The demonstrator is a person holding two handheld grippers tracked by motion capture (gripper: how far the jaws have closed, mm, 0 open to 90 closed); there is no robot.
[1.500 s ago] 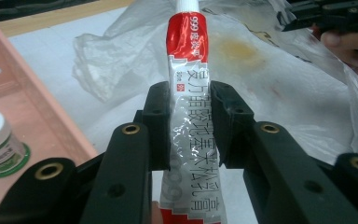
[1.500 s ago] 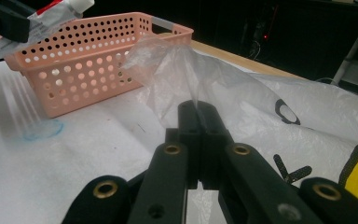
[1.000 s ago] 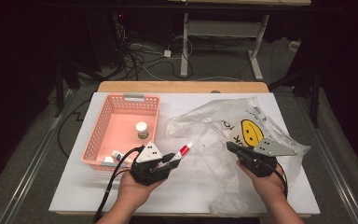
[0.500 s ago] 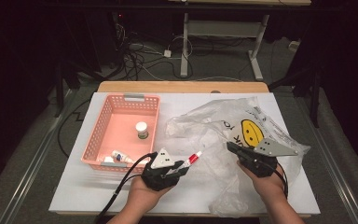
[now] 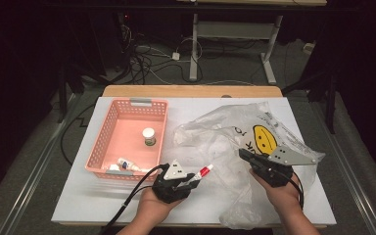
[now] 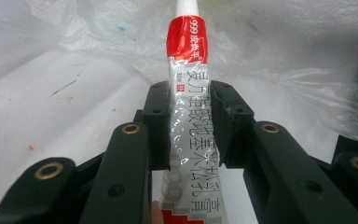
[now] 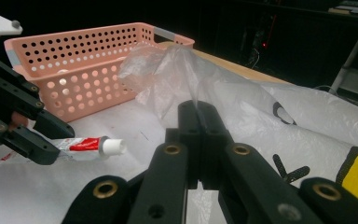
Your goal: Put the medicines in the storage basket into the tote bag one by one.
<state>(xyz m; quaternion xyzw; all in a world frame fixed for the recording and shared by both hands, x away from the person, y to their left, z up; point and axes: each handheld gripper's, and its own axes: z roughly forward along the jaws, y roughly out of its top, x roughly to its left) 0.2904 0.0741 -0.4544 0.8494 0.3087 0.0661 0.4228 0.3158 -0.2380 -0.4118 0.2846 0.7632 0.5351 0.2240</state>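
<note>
A red and silver tube (image 6: 189,88) with a white cap is clamped between the pads of my left gripper (image 6: 190,100). In the high view that gripper (image 5: 194,177) sits low over the table near its front edge, and the tube (image 5: 205,171) points right toward the clear plastic bag (image 5: 225,132). My right gripper (image 5: 243,153) is shut on a fold of the bag's film. In the right gripper view the jaws (image 7: 198,114) meet on the thin plastic bag (image 7: 177,74), which rises from them. The left gripper (image 7: 46,140) and tube (image 7: 91,144) lie to the left there.
A pink perforated basket (image 5: 104,134) stands at the left of the white table, holding a small white-capped bottle (image 5: 149,136) and another small container (image 5: 127,164). The bag carries a yellow smiley print (image 5: 266,139). Cables trail from both grippers toward the front edge.
My left gripper has sunk and shifted right and toward the table's front edge, carrying the tube with it. The right gripper and the bag have stayed put.
</note>
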